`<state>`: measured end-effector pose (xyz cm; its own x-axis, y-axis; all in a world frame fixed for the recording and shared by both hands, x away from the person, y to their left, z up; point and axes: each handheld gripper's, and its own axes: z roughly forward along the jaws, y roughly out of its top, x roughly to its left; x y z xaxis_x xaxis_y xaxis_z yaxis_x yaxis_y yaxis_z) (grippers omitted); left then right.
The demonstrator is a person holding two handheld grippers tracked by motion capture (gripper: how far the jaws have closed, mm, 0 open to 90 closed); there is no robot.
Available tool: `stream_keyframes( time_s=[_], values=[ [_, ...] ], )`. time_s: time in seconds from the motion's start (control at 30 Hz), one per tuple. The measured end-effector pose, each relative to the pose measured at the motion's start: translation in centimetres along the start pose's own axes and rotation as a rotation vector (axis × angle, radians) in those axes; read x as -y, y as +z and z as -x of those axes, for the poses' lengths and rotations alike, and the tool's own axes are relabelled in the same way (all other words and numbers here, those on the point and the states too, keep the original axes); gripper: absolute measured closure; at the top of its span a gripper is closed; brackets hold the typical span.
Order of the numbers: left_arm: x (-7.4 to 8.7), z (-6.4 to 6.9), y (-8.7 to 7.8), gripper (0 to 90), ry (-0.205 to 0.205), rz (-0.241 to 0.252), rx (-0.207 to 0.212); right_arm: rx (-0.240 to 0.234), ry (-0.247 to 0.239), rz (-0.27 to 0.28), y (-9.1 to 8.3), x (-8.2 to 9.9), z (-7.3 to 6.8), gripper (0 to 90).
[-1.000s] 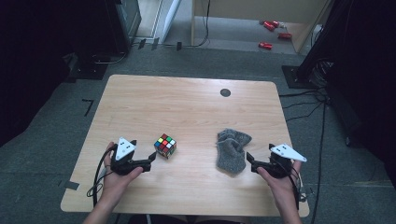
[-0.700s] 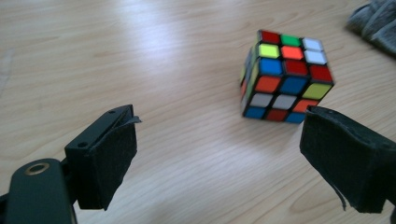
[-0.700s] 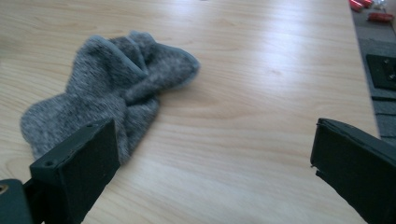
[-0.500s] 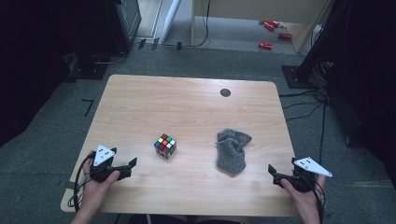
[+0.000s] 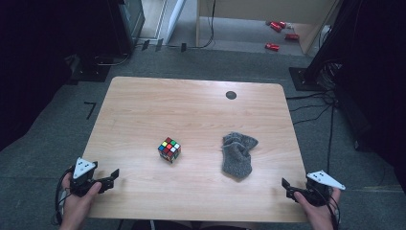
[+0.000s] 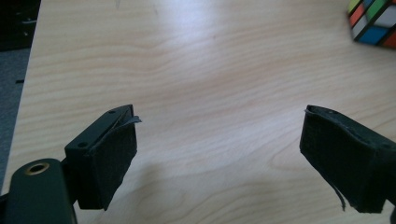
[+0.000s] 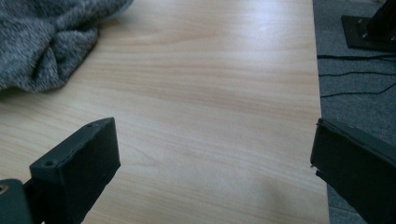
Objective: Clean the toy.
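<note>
Sock (image 5: 237, 154) is lying mid-table, long axis running toward the person, just right of the cube (image 5: 169, 150). The right gripper (image 5: 289, 188) is nearer it; the left gripper (image 5: 112, 176) is nearer the cube. Both are gaping, holding nothing.

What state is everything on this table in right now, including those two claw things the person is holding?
Puzzle cube: scrambled colours, resting on the table, nothing touching it.
Grey sock: crumpled, lying flat on the table, untouched.
Left gripper: jaws wide open, empty, over the table's near left edge.
Right gripper: jaws wide open, empty, at the table's near right corner.
Table: wooden top, small dark round spot near its far edge.
</note>
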<state>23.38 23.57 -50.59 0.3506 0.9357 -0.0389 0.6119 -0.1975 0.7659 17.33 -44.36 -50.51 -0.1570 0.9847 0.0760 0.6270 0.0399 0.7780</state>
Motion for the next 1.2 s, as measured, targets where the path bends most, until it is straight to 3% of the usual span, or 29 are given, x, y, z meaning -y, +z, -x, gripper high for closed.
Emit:
stream_keyframes(
  time_s=[0.3,0.53,0.6,0.7,1.2],
  values=[
    [0.7,-0.3,0.1,11.6,0.03,-0.039,-0.018,0.008,0.002,-0.07,1.1,1.3,0.4,1.0],
    [0.8,0.6,0.7,11.6,0.095,-0.085,-0.012,0.035,-0.053,-0.092,1.4,1.5,-0.2,3.0],
    [0.8,0.7,0.8,11.4,0.102,-0.089,-0.003,0.019,-0.06,-0.092,1.5,1.5,-0.2,5.0],
    [0.8,0.6,0.8,11.2,0.092,-0.095,0.023,0.011,-0.058,-0.091,1.4,1.6,-0.2,5.6],
    [0.8,0.6,0.9,11.1,0.09,-0.095,0.023,0.012,-0.053,-0.092,1.5,1.6,-0.3,5.5]
  ],
)
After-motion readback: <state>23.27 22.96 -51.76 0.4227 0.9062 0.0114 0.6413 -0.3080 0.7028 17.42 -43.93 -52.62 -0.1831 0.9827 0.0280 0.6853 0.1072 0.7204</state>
